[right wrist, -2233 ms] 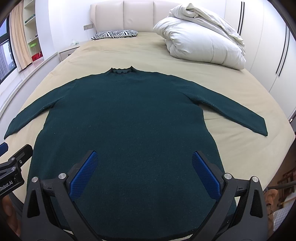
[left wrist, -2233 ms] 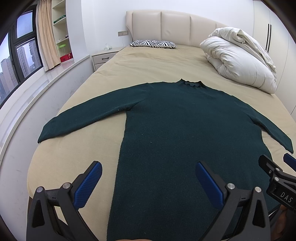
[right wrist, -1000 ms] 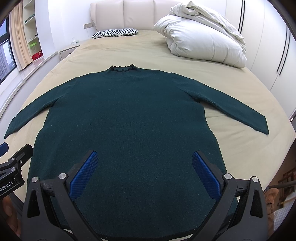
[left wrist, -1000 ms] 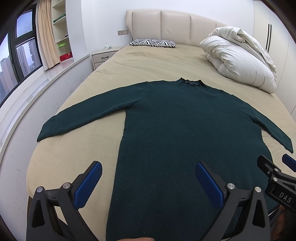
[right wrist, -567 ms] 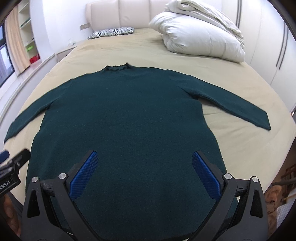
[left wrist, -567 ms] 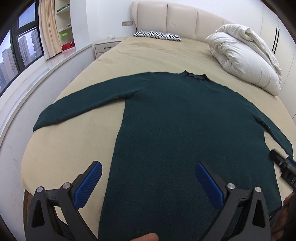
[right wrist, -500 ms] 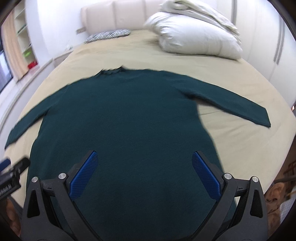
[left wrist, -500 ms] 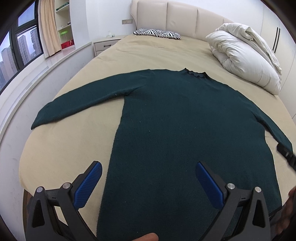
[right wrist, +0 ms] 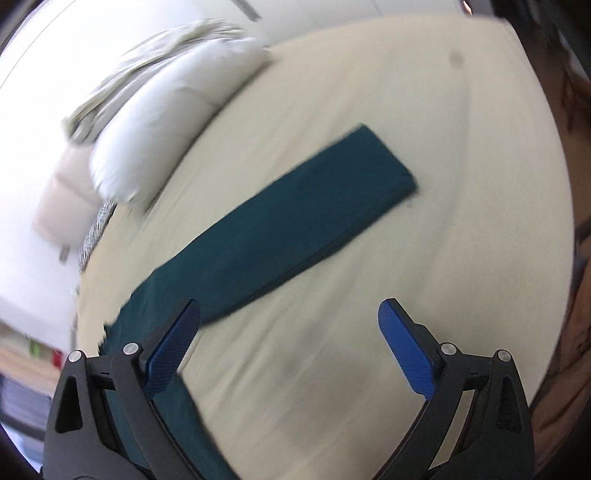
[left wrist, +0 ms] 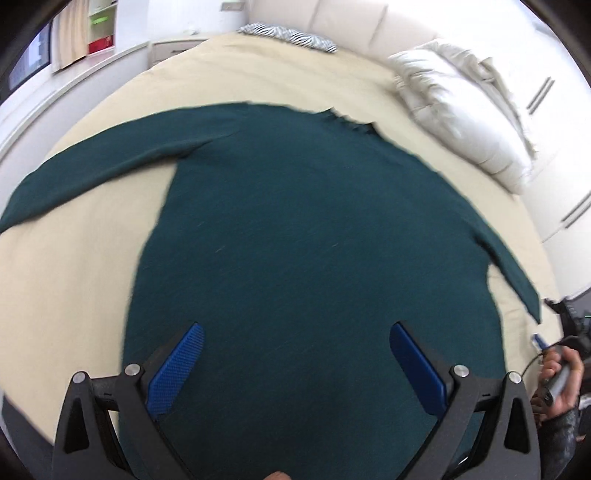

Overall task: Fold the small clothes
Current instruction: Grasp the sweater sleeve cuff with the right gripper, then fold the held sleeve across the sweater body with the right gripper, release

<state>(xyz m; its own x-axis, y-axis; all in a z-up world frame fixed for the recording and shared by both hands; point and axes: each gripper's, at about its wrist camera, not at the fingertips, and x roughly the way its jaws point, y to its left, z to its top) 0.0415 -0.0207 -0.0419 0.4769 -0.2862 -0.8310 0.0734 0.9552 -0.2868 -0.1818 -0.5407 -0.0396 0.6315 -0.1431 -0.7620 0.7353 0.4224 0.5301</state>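
Note:
A dark green long-sleeved sweater lies flat on the beige bed, collar far, both sleeves spread out. My left gripper is open and empty, hovering above the sweater's lower body. My right gripper is open and empty above the bed just short of the sweater's right sleeve, whose cuff points far right. The right gripper's hand also shows at the right edge of the left wrist view.
A white folded duvet lies at the bed's far right, also in the right wrist view. A zebra-striped pillow lies by the padded headboard. A nightstand and window ledge stand at the left. The bed's right edge drops off.
My right gripper has swung quickly right, from facing the sweater's body to facing its right sleeve. My left gripper has moved forward over the sweater's body and tilted down. Both stay open.

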